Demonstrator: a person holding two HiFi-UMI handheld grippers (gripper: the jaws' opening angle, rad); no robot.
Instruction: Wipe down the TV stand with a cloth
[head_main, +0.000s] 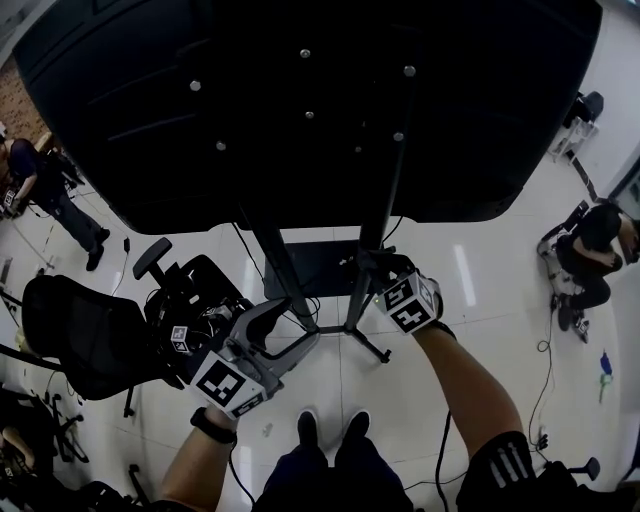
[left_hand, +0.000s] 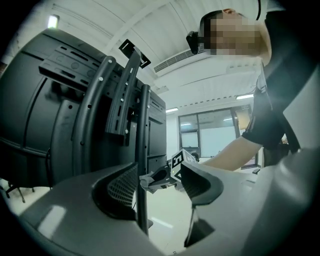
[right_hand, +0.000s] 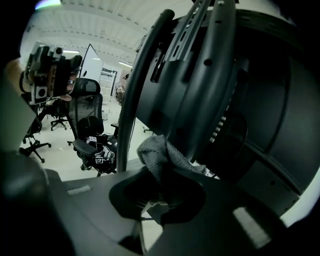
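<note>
The black TV (head_main: 300, 100) fills the top of the head view, seen from its back, on a black stand with two slanted poles. My right gripper (head_main: 382, 272) is at the right pole (head_main: 378, 215), shut on a grey cloth (right_hand: 157, 154) that is pressed against that pole (right_hand: 200, 100). The cloth bunches up out of the jaws of the right gripper (right_hand: 160, 182). My left gripper (head_main: 285, 335) is lower down by the left pole (head_main: 280, 270). Its jaws stand wide apart, and the thin pole (left_hand: 143, 150) runs between them close to the left one; the left gripper (left_hand: 157, 175) is open.
The stand's flat base (head_main: 320, 262) and its feet lie on the white floor. Black office chairs (head_main: 80, 335) (head_main: 190, 290) stand close at the left. One person (head_main: 40, 190) is at the far left and another (head_main: 590, 250) crouches at the right. Cables (head_main: 545, 370) trail on the floor.
</note>
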